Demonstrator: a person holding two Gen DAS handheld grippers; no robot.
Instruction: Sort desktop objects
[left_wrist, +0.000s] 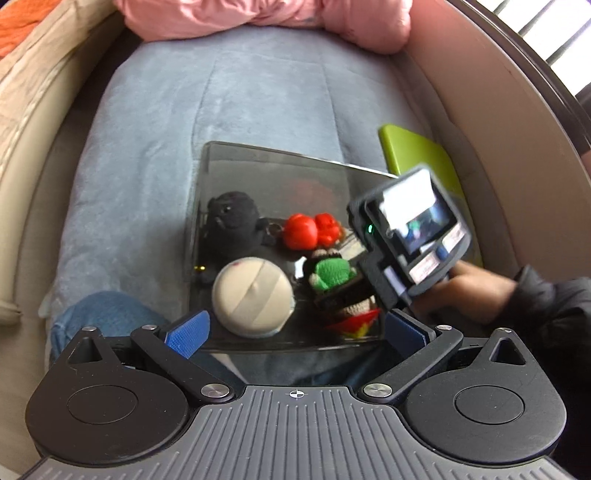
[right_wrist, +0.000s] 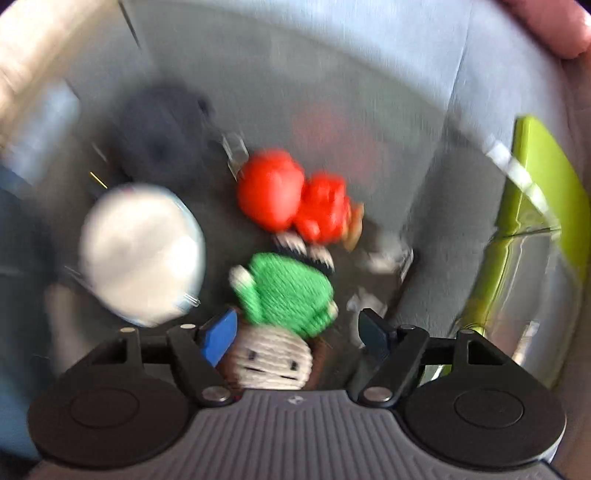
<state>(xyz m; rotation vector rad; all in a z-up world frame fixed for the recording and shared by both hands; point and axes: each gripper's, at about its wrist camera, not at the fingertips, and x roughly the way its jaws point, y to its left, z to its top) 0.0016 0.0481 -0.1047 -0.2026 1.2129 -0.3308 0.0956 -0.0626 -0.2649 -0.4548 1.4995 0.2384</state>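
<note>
A soft blue-grey blanket (left_wrist: 258, 96) covers a bed with a pink pillow (left_wrist: 266, 18) at its far end, a beige wall (left_wrist: 480, 96) beside it, and a bright window (left_wrist: 546, 29).

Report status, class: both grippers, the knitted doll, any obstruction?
Left gripper open, empty, at the clear box. Right gripper open, jaws straddling the knitted doll. White round case close alongside.

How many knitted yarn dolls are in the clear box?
1 for sure: the green knitted doll lies near the front of the clear box, under the right claw. More yarn beside it may be another.
</note>
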